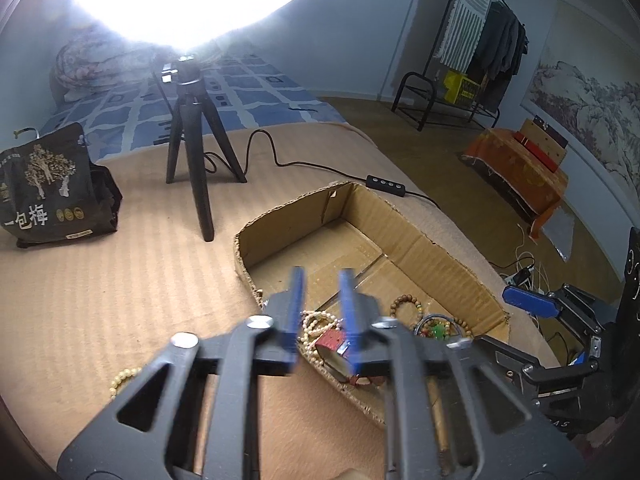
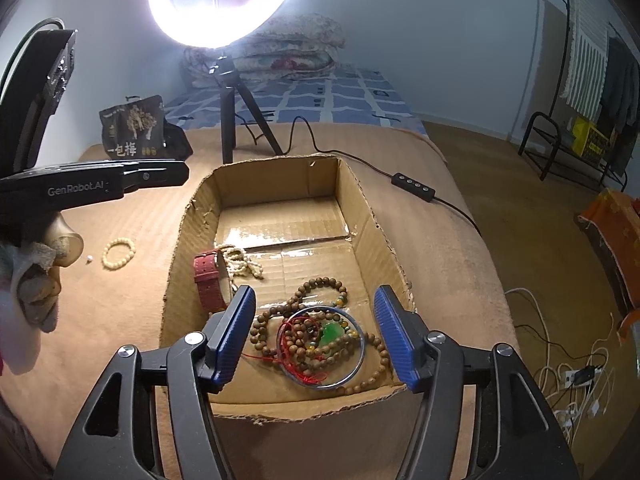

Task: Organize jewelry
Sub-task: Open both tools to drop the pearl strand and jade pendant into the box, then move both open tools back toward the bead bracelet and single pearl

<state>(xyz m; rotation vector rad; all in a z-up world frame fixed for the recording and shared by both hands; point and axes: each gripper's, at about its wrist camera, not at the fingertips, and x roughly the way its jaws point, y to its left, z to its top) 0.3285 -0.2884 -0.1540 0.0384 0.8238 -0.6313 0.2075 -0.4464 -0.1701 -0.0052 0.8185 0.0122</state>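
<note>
A shallow cardboard box (image 2: 360, 204) lies on the tan bed cover and also shows in the left wrist view (image 1: 432, 248). Inside lie a red-strap watch (image 2: 208, 280), a cream bead strand (image 2: 240, 260), brown wooden bead strands (image 2: 320, 288) and a blue-rimmed ring with a green piece (image 2: 332, 334). A cream bead bracelet (image 2: 119, 253) lies on the cover left of the box, seen also in the left wrist view (image 1: 124, 376). My left gripper (image 1: 322, 280) is open and empty over the box's left edge. My right gripper (image 2: 314, 300) is open and empty above the brown beads.
A ring light on a black tripod (image 2: 230, 120) stands behind the box, its cable and controller (image 2: 414, 186) running right. A dark printed bag (image 2: 134, 128) sits at the back left. A small white bead (image 2: 89, 258) lies by the bracelet. Floor cables (image 2: 576, 376) lie right.
</note>
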